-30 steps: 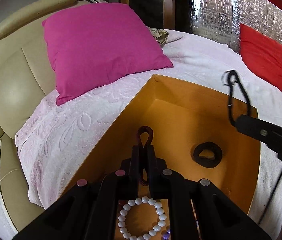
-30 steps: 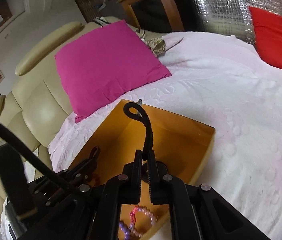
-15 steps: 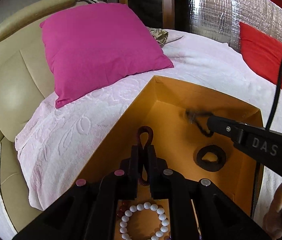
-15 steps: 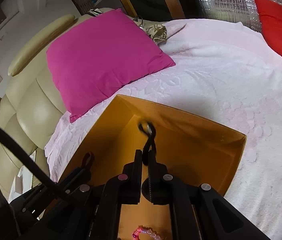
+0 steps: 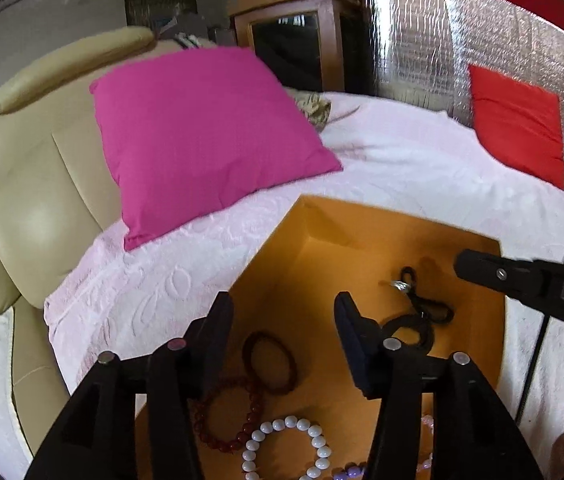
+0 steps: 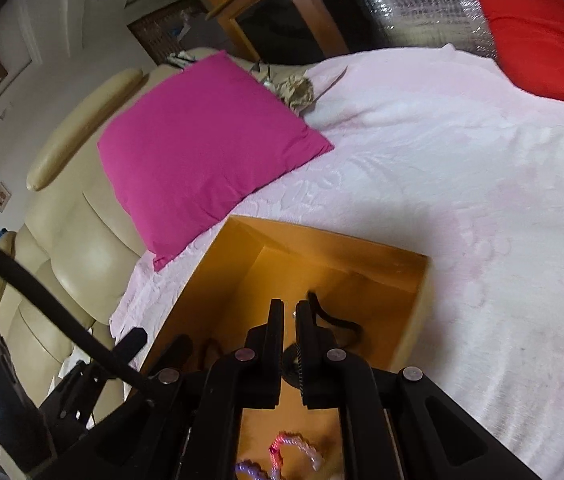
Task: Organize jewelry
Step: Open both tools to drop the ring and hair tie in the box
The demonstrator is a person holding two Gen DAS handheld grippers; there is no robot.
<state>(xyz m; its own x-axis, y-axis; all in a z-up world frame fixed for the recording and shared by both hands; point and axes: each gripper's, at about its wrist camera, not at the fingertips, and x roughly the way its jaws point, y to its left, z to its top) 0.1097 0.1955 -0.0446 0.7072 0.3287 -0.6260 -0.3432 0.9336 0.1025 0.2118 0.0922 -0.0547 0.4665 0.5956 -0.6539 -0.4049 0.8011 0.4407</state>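
Matt orange box on embossed pink cloth; glossy white beads.

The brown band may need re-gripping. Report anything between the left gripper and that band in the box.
Nothing visible stands between them. The left gripper is open above the brown band, which lies uncovered on the floor of the orange box. Only the dark red bead bracelet meets its near edge, off to the left.

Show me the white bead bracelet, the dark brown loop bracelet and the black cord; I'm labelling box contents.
White bead bracelet (image 5: 251, 444): left wrist view, left bead arc.
Dark brown loop bracelet (image 5: 290, 360): left wrist view, right edge.
Black cord (image 5: 422, 302): left wrist view, middle strand.
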